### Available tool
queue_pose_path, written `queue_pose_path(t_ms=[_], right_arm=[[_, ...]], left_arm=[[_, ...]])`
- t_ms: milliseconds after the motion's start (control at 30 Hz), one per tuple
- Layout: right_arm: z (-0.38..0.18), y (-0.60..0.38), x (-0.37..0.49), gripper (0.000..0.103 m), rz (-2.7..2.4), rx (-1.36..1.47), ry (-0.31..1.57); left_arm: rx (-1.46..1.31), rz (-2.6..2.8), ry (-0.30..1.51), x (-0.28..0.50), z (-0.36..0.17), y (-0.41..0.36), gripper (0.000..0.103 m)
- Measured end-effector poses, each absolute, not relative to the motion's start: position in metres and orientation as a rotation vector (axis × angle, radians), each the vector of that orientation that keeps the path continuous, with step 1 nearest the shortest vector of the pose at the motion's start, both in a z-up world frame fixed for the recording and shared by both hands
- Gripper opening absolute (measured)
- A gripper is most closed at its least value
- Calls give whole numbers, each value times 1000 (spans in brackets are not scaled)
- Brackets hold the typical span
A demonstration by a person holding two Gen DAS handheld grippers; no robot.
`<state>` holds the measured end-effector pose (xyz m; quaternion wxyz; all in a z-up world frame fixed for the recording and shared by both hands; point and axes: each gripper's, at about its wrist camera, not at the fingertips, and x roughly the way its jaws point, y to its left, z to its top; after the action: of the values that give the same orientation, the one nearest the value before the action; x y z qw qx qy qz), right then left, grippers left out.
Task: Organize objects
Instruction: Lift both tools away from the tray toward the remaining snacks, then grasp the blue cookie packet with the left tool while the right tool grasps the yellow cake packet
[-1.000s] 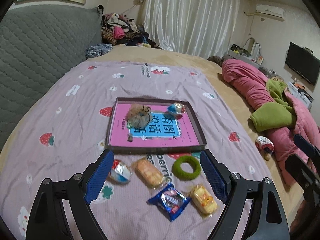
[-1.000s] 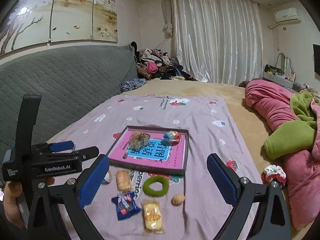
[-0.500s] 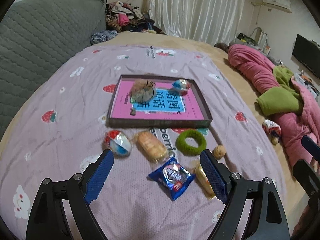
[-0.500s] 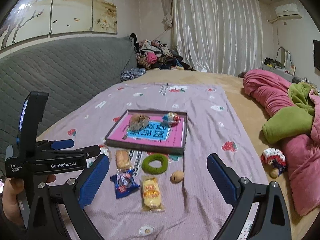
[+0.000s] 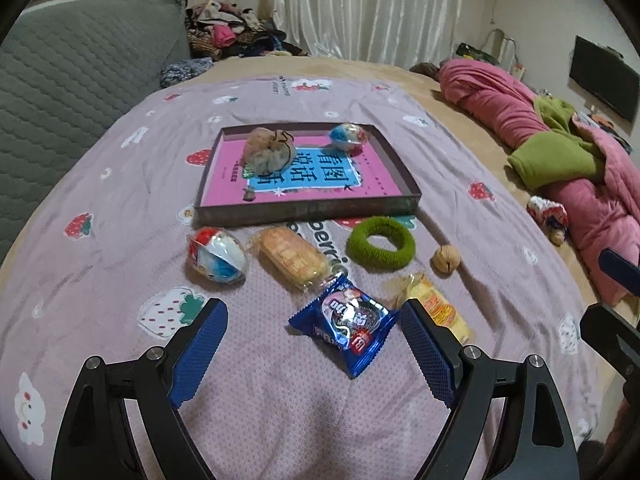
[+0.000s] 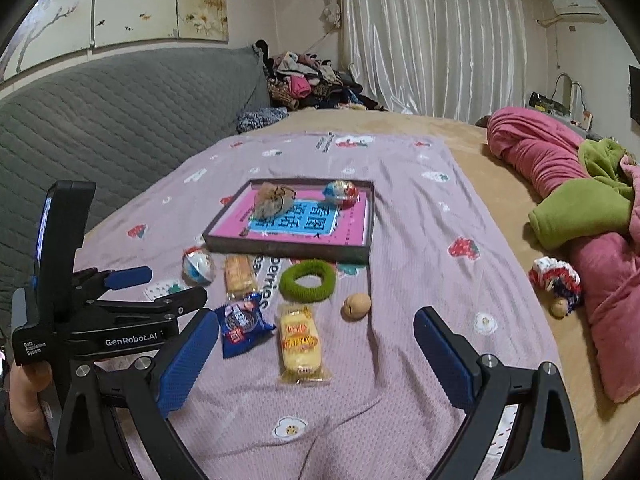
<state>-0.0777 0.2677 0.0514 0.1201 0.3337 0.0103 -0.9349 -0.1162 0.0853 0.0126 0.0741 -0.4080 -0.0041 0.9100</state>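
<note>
**Snacks loose in front of the tray, both tools wide and empty**

We see the blue snack packet on the bed's purple sheet, between our left tool pads, untouched. Yellow cake pack, green ring and walnut lie near the tray front wall. Right tool gapes, holding nothing. Bare sheet right of the walnut.

open tongs, snacks, possibly walnut
</note>
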Motion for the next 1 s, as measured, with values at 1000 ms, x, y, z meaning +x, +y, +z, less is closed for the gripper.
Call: queue_pose_path(t_ms=[1000], right_arm=[[-20,252,-110,99,-2656,1216,82]], left_arm=[[-1181,2576,83,-126,-61,94,89]])
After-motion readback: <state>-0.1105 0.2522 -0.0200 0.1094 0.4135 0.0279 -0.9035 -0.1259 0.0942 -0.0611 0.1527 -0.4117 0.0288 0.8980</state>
